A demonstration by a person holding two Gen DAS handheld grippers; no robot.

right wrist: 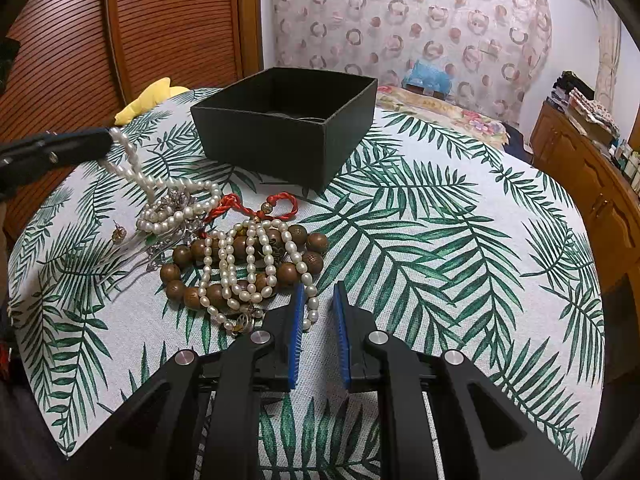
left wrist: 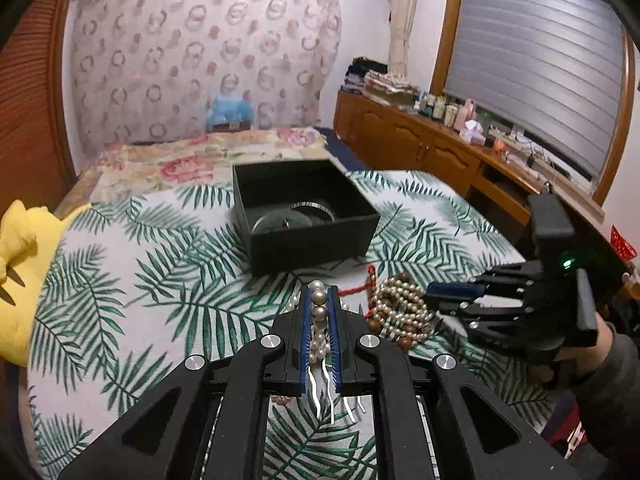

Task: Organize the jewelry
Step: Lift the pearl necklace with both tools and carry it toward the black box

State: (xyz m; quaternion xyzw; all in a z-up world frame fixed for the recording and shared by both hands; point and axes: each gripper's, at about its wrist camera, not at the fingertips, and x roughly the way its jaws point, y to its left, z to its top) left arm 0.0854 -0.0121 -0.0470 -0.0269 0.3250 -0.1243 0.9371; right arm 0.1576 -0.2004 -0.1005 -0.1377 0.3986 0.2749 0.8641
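My left gripper [left wrist: 319, 300] is shut on a pearl strand [left wrist: 319, 312], raised off the leaf-print tablecloth. Silver wavy prongs [left wrist: 326, 394] show under its jaws. In the right wrist view the left gripper [right wrist: 106, 142] holds the strand [right wrist: 130, 158], which trails down to the jewelry pile. That pile holds a wooden bead bracelet [right wrist: 240, 246], more pearl strands [right wrist: 256, 264], a red cord [right wrist: 280, 202] and a small earring [right wrist: 119, 233]. My right gripper [right wrist: 319, 292] stands open at the pile's near edge, pads apart. A black box [right wrist: 280, 140] sits behind, with a bangle [left wrist: 308, 210] inside.
A yellow plush toy [left wrist: 20, 248] lies at the table's left edge. A floral bed [left wrist: 180, 160] is behind the table, and a wooden cabinet [left wrist: 420, 140] with clutter runs along the right wall under the window. A person's sleeve [left wrist: 608, 380] holds the right gripper [left wrist: 430, 294].
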